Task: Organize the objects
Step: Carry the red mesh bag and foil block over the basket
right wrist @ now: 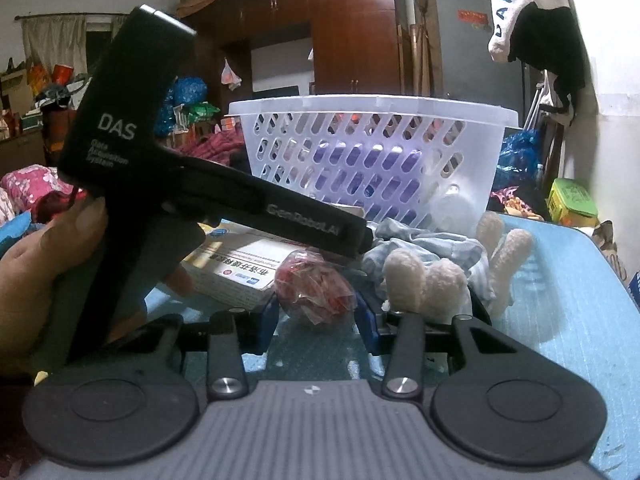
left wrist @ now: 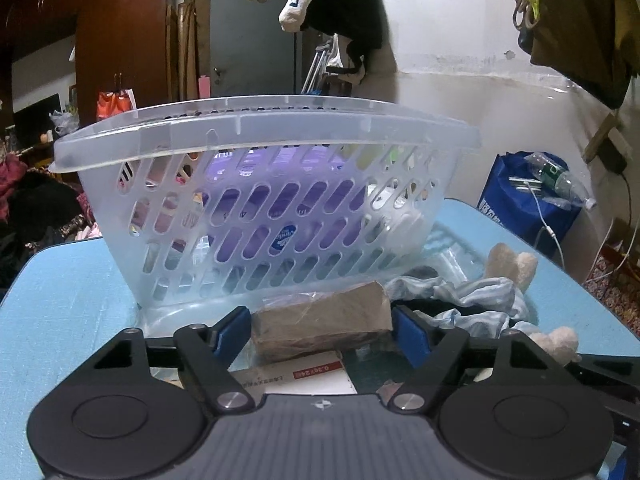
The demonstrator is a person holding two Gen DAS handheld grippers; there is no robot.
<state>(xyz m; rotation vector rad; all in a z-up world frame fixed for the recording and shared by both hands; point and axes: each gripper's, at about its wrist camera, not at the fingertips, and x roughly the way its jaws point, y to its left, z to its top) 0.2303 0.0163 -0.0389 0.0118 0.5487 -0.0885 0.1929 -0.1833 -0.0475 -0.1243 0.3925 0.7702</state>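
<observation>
Translucent slotted plastic basket [left wrist: 248, 184] sits on the blue bench [left wrist: 68, 292], purple pack inside. Left tongs [left wrist: 322, 330] straddle a brown plastic-wrapped block [left wrist: 320, 328] lying on a flat box [left wrist: 304, 376]; pads at its ends, contact unclear. Right tongs [right wrist: 316, 320] bracket a crinkly red wrapped ball [right wrist: 314, 290], gaps visible, not gripping. A hand [right wrist: 36, 280] holds the left tool angled down. Fuzzy plush toy [right wrist: 432, 280] on striped cloth [right wrist: 424, 248]. Cluttered room, dark wood wardrobe [right wrist: 352, 28].

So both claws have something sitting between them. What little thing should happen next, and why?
Probably close the left gripper the rest of the way on the brown wrapped block: it lies between the blue pads with a little gap on either side. The right gripper likewise flanks the red crinkly packet. Both could then go into the white basket.
</observation>
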